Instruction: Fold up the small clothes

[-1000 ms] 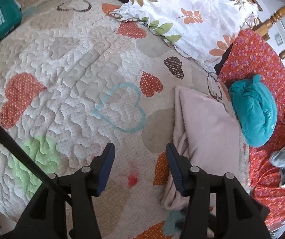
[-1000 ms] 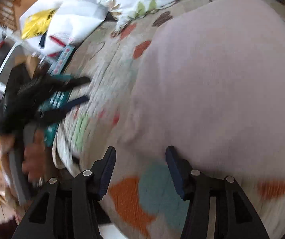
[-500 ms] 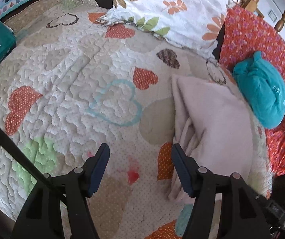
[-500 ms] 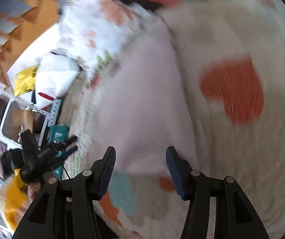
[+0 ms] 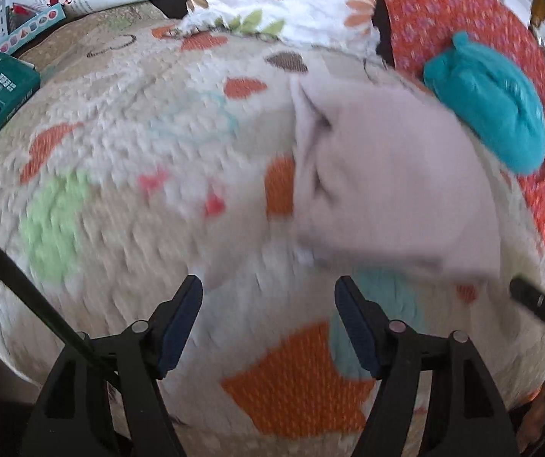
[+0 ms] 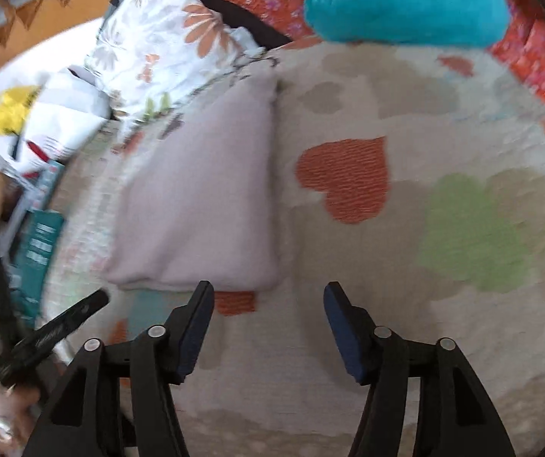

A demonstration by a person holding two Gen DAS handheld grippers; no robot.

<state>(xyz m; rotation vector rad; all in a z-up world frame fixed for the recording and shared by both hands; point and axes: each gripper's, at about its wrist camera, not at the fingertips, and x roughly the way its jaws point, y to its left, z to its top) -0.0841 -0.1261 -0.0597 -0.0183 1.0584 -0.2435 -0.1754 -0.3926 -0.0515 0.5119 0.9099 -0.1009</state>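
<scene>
1. Pale pink folded garment (image 6: 203,198), soft and rectangular with neat edges, lies flat on the quilt (image 6: 424,285), which is cream with a heart pattern.
2. A teal bundle of cloth (image 5: 489,99) sits just beside its far edge, near a floral pillow (image 6: 165,38).
3. The left gripper (image 5: 268,297) hangs above the quilt near the garment, fingers spread, holding nothing.
4. The right gripper (image 6: 268,301) hangs just beside the garment's near edge, fingers spread, holding nothing.

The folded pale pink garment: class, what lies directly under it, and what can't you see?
The pale pink garment lies flat on the heart-patterned quilt, with an orange patch peeking from its near edge. Whatever quilt pattern lies beneath its middle is covered.
</scene>
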